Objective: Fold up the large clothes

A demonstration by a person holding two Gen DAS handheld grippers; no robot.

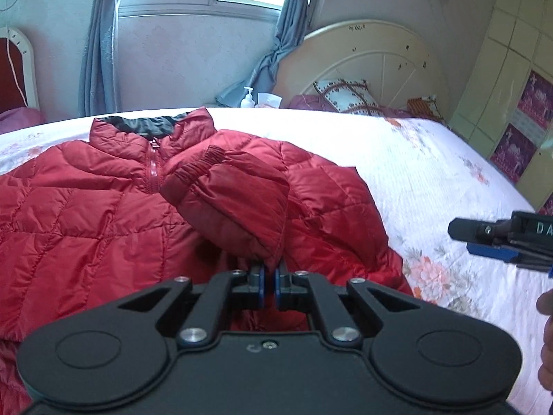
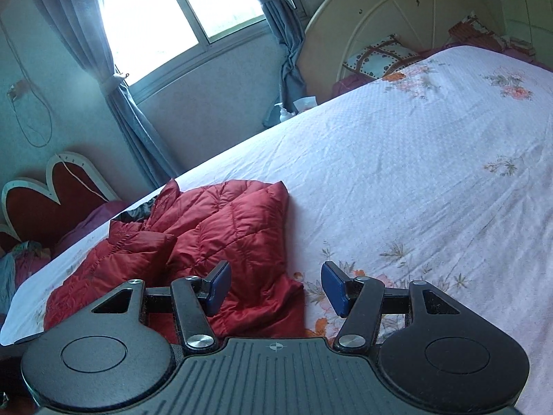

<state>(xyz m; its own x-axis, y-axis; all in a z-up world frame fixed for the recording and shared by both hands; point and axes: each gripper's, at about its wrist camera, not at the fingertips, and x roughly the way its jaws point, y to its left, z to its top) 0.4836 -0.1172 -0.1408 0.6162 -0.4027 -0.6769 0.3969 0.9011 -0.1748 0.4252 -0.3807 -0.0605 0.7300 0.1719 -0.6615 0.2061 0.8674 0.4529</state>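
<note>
- Left tool (image 1: 269, 278): pressing together on the sleeve (image 1: 228, 200), carrying it across the chest for a fold.
- Red jacket (image 1: 103, 214): lying just ahead on the bed (image 1: 432, 173).
- Right tool (image 2: 274, 288): standing spread, pinching nothing, beside the jacket's edge.

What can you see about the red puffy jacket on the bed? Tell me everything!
The red jacket is puffy, quilted in stitched squares, shiny like nylon. It has a zipper, a stand-up collar with dark lining, and an elastic cuff. It lies spread on the flowery bedsheet. One sleeve is folded across the chest, its fabric pinched in the shut left gripper. The right gripper is open, holding nothing.
</note>
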